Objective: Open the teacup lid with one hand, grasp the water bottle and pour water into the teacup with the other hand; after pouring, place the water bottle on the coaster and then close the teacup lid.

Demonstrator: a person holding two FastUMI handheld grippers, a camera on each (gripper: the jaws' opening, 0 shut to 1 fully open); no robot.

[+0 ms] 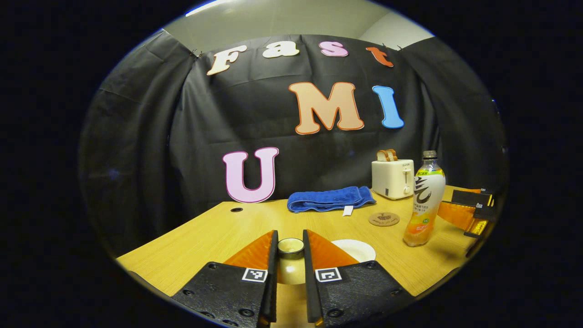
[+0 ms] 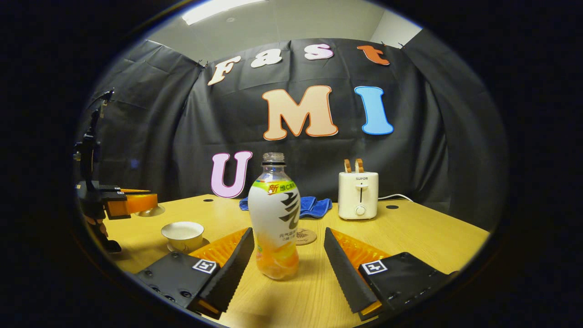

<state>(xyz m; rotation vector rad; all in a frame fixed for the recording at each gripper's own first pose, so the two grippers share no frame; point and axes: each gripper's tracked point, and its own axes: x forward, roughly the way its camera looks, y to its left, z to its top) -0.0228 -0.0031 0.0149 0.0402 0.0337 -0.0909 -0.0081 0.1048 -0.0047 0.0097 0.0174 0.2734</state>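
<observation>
The water bottle [image 2: 274, 218] is seen upright on the bench [image 2: 423, 237], between the spread fingers of the right tool [image 2: 288, 255], untouched; the uncovered teacup [image 2: 183, 235] stands left.

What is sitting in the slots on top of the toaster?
Two slices of toast stand upright in the toaster, their tops sticking out. Their lower parts are hidden inside the slots.

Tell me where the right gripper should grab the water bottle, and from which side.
Grip the water bottle at its wide labelled middle, coming level from the front. It stands upright between the open fingers of the right gripper, and the neck is narrow and uncapped.
</observation>
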